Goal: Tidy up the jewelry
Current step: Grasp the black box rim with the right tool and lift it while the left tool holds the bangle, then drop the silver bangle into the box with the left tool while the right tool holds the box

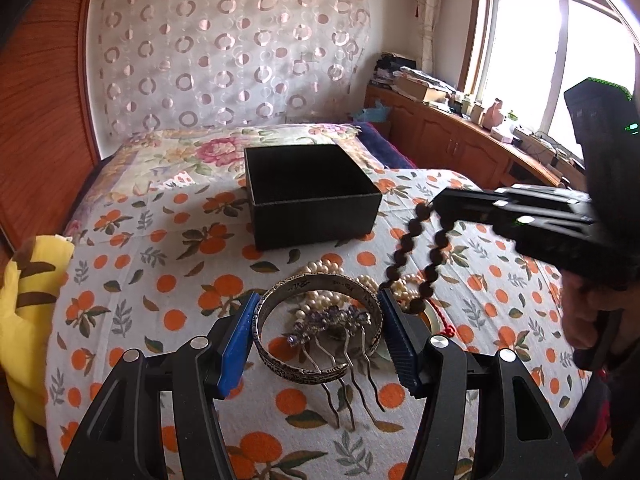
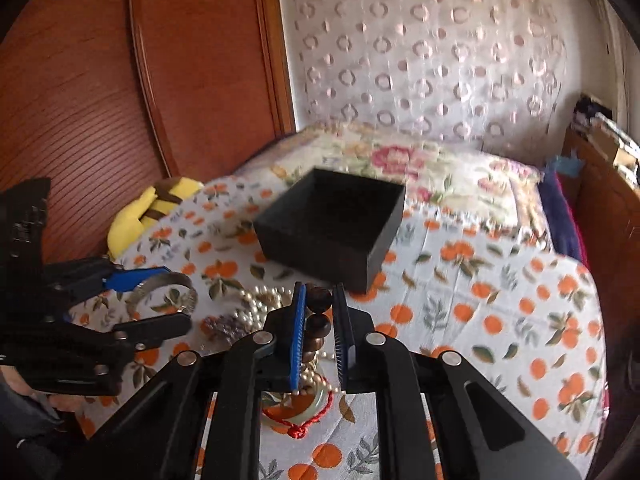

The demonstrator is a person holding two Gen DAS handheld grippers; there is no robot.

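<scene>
Bedspread (image 1: 160, 248): one box (image 1: 312, 192), one bangle (image 1: 316, 320)

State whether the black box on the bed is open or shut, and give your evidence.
Open. The black box has no lid on it: both wrist views look down past its rim onto dark inner walls. Its floor is too dark to check for contents.

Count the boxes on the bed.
1: an open black box on the orange-print bedspread, beyond the jewelry pile. None other visible; the grippers may hide something.
</scene>
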